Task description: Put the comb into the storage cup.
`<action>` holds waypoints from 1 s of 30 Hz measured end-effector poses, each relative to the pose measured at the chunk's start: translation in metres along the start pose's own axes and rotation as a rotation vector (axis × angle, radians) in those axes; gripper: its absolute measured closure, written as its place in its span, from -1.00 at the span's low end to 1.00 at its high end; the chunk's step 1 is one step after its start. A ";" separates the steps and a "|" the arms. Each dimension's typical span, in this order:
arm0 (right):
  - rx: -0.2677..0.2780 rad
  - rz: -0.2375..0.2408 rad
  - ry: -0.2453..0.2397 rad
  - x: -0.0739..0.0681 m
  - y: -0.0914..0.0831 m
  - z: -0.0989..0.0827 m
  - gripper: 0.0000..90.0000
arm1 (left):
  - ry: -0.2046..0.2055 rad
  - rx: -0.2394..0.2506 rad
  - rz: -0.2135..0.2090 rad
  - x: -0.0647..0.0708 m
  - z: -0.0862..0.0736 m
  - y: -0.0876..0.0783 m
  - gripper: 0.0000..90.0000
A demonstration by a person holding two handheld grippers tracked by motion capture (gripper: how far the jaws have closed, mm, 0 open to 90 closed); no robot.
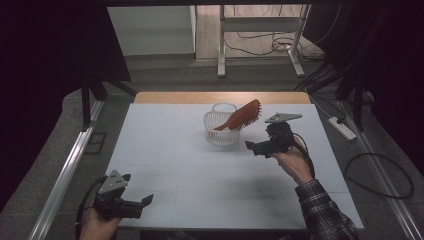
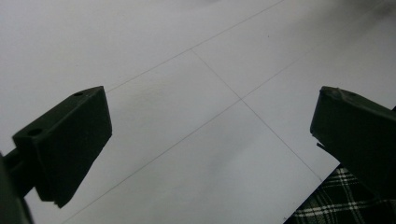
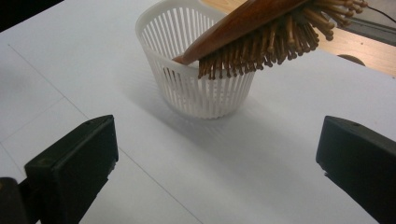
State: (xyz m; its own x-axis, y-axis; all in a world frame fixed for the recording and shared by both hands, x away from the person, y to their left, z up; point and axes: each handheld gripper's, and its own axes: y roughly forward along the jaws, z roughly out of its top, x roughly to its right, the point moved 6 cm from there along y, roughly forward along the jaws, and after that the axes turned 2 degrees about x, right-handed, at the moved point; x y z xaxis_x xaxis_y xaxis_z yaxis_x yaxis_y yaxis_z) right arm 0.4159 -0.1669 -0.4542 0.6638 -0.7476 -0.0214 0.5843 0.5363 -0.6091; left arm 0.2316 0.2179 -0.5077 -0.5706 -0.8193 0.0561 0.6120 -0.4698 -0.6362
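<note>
A white slatted basket (image 1: 220, 131) stands at the back middle of the white table. A wooden hairbrush (image 1: 241, 115) leans in it, handle down inside, bristled head sticking out over the right rim. The right gripper view has the basket (image 3: 201, 88) and the brush (image 3: 261, 32) close ahead, bristles facing down. My right gripper (image 1: 251, 146) hovers just right of the basket, open and empty, its jaws wide apart. My left gripper (image 1: 146, 201) rests near the front left edge, open, with bare table between its jaws (image 2: 210, 140).
A wooden strip (image 1: 220, 97) runs along the table's (image 1: 200, 175) far edge. A power strip (image 1: 342, 127) and cables lie on the floor to the right. A metal rail (image 1: 65, 170) runs along the left side. A plaid sleeve (image 1: 325, 210) comes in at the front right.
</note>
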 end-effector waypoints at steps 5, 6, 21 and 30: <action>-0.003 0.008 -0.009 -0.002 -0.006 -0.004 -1.00 | 0.003 0.003 0.001 0.000 0.000 0.000 -1.00; -0.003 0.009 -0.009 -0.003 -0.006 -0.004 -1.00 | 0.003 0.005 0.002 0.000 0.000 0.000 -1.00; -0.017 0.013 -0.032 -0.010 -0.023 -0.016 -1.00 | 0.007 0.015 0.017 -0.001 0.000 -0.002 -1.00; -0.029 0.017 -0.028 -0.010 -0.033 -0.024 -1.00 | 0.002 0.011 0.015 -0.002 0.000 -0.002 -1.00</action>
State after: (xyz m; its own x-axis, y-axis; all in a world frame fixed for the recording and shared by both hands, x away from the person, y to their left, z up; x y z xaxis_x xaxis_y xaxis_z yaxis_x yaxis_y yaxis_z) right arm 0.3787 -0.1863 -0.4536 0.6868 -0.7268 -0.0099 0.5593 0.5372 -0.6314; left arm 0.2316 0.2208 -0.5069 -0.5623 -0.8257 0.0449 0.6265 -0.4608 -0.6287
